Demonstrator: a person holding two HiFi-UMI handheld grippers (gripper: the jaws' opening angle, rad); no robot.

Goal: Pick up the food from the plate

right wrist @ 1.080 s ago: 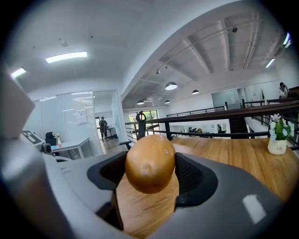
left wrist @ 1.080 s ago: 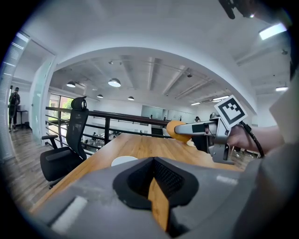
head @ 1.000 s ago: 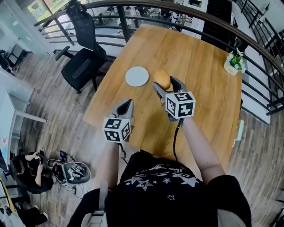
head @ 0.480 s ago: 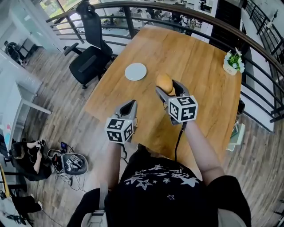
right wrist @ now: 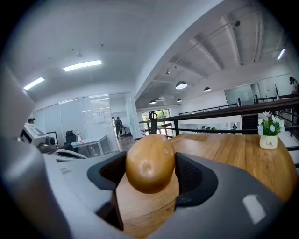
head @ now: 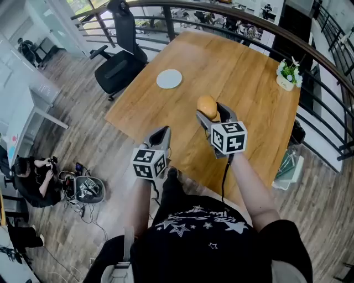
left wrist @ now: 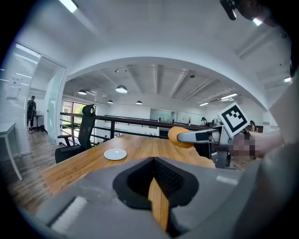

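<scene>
A round golden-brown bread roll (head: 207, 105) is held above the wooden table (head: 249, 72), with my right gripper (head: 211, 112) shut on it. In the right gripper view the roll (right wrist: 150, 163) fills the space between both pads. The white plate (head: 168, 78) lies bare on the table's far left part, well away from the roll. My left gripper (head: 161, 134) hovers near the table's near edge, jaws shut on nothing. In the left gripper view the plate (left wrist: 115, 154) lies ahead and the roll (left wrist: 179, 136) is to the right.
A small potted plant (head: 286, 76) stands at the table's far right corner. A black office chair (head: 119, 65) is beside the table's left end. A curved railing (head: 232, 16) runs behind the table. A person (head: 33, 182) sits on the floor at lower left.
The right gripper has drawn back from the plate with the roll in it. Both grippers now sit nearer the table's near edge, and the plate looks farther away.
</scene>
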